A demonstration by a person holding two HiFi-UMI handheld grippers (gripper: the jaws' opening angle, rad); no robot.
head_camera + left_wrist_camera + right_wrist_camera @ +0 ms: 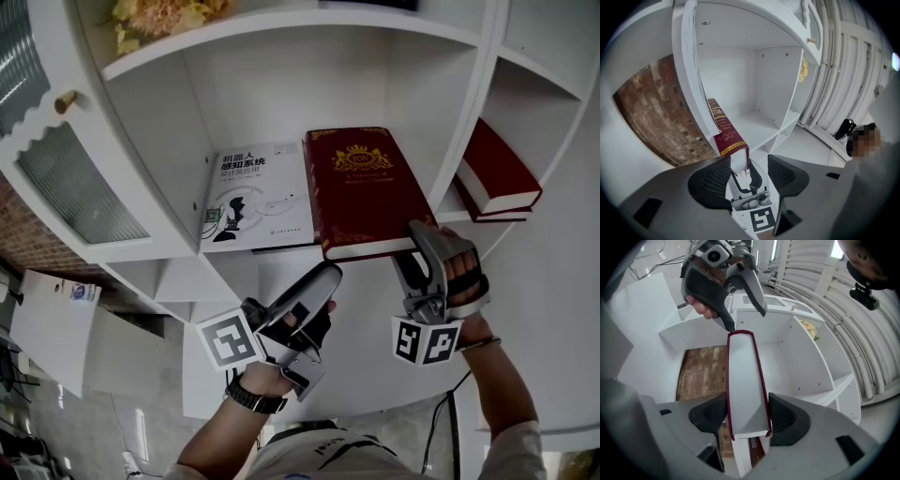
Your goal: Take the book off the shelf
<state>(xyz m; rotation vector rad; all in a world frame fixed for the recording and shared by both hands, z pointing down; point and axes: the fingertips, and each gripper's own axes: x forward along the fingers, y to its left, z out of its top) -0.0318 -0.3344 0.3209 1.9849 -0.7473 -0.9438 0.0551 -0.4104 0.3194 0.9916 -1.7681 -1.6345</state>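
Maroon gold-crested book (361,187) between clamped jaws of right gripper (743,414); left gripper (748,163) jaws apart

- Centre compartment (281,94): open room on the red book's (361,192) free side, up to the divider (473,112).
- White book (258,197) lies flush against the red book's other cover; no gap for a jaw there.
- Front approach crowded: right gripper (420,239) clamps one corner, and the left gripper (328,277), jaws apart, sits at the front edge.
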